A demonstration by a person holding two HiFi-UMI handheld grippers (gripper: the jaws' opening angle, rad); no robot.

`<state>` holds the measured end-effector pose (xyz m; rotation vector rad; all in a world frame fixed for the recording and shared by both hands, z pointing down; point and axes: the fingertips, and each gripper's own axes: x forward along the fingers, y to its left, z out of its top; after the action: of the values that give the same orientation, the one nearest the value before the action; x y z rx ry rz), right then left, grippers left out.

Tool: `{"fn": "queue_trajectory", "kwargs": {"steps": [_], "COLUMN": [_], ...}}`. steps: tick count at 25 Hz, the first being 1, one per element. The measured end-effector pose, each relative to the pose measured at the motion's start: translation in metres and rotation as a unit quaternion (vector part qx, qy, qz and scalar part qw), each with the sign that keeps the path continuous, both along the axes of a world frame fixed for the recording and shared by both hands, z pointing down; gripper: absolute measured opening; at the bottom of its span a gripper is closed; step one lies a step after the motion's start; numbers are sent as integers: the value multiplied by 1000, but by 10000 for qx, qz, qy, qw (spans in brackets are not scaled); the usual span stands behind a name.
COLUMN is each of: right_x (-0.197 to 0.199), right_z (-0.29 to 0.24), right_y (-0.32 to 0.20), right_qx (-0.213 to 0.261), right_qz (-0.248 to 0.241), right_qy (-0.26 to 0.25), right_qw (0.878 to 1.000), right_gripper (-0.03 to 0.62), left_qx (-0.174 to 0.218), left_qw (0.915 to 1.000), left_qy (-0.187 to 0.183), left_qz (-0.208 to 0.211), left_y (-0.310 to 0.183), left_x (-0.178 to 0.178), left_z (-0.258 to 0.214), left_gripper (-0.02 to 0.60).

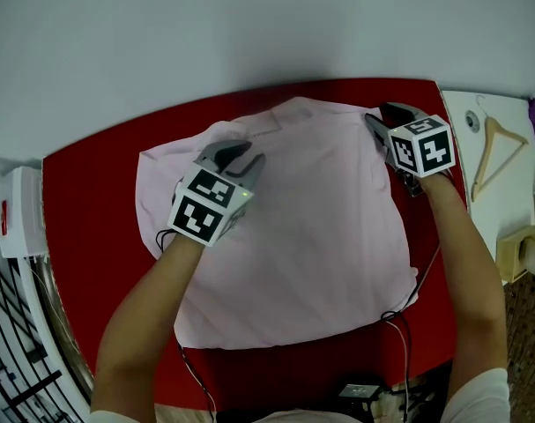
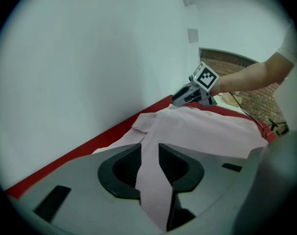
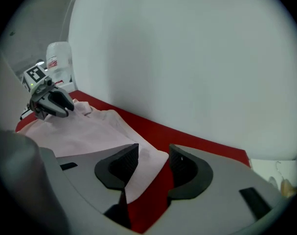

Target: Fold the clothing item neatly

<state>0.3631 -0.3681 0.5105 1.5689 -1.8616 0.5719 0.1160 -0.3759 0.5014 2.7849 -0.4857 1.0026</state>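
Observation:
A pale pink garment (image 1: 311, 227) lies spread over the red table (image 1: 91, 201), its far edge bunched near the wall. My left gripper (image 1: 245, 159) rests on the garment's far left part. In the left gripper view, a raised fold of the pink cloth (image 2: 150, 180) runs between the pads of the left gripper (image 2: 149, 151), which is shut on it. My right gripper (image 1: 379, 117) is at the garment's far right corner. In the right gripper view, the right gripper (image 3: 153, 158) is open and the cloth corner (image 3: 146, 163) lies flat below the gap, untouched by the pads.
A white side table at the right holds a wooden hanger (image 1: 496, 152) and a small beige object (image 1: 521, 256). A white container (image 1: 20, 210) and a black wire rack (image 1: 11, 359) stand left of the table. Cables (image 1: 399, 324) hang over the front edge. A pale wall runs behind.

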Motion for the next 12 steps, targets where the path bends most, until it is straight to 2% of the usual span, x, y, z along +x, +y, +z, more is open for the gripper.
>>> {"fn": "queue_trajectory", "kwargs": {"steps": [5,9,12], "right_x": [-7,-37,-61], "right_z": [-27,-32,-31], "right_y": [51,113,161], "right_qx": [93,67,-53], "right_qz": [-79,-148,-88], "right_qy": [-164,-423,-546], "right_qw": [9998,9990,9985], "right_gripper": [178,176,159], "left_qx": [-90,-260,-476], "left_qw": [9985,9963,9950], "left_qy": [203,45,-114], "left_qz": [-508,-818,-875], "left_y": [19,52,72], "left_x": [-66,-122,-142], "left_z": [-21,-14,2], "left_gripper": [92,92,92]}}
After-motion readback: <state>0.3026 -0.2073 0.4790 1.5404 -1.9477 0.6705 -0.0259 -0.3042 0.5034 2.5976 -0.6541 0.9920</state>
